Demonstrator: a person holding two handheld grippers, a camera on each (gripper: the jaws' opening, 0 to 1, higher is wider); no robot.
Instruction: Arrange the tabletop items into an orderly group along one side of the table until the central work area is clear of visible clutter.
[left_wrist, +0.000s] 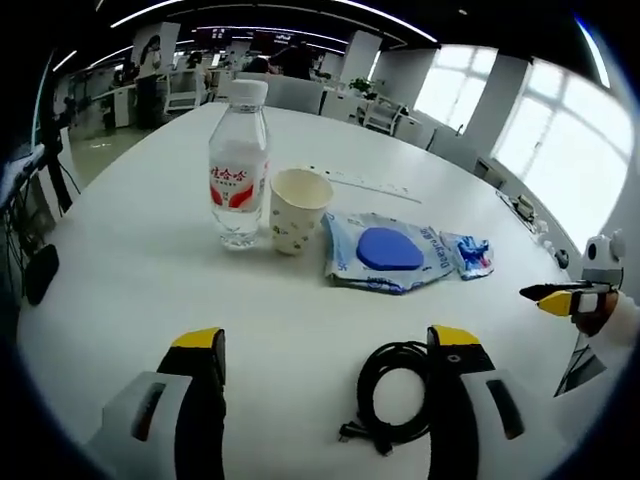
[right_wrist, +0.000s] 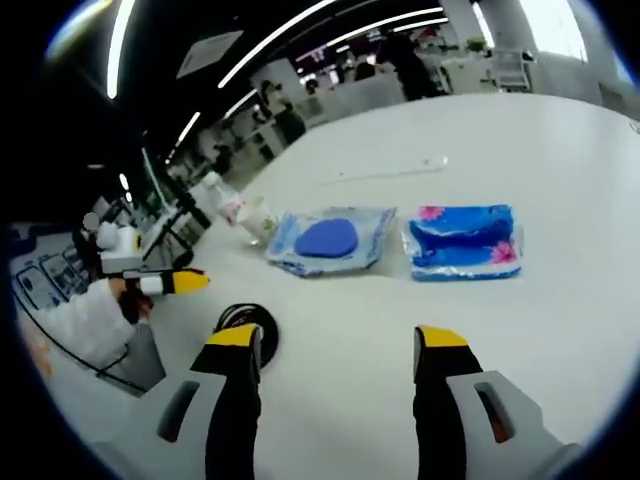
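1. Two grippers hang over a white round table (left_wrist: 140, 250) in an open-plan office, and I hold one in each hand; both are empty.
2. My left gripper (left_wrist: 325, 352), in the left gripper view, has its yellow-tipped jaws spread wide with nothing between them but bare tabletop. A coiled black cable (left_wrist: 392, 392) lies just inside the right jaw; whether it touches that jaw I cannot tell.
3. Farther across the table in that view, a capped water bottle (left_wrist: 238, 165) with a red-and-white label stands upright, and a spotted paper cup (left_wrist: 297, 210) stands just beside it on its right.
4. Right of the cup lies a flat clear packet holding a blue disc (left_wrist: 385, 250), and at its far right end a blue flowered pack (left_wrist: 470, 253) lies against it.
5. My right gripper (right_wrist: 340, 348), in the right gripper view, is likewise wide apart and grips nothing; its jaws frame empty white surface near the table edge.
6. In that view the flowered pack lies beyond the right jaw, apart from the disc packet to its left, with the bottle and cup farther left still, and the cable coil lies just left of the left jaw.
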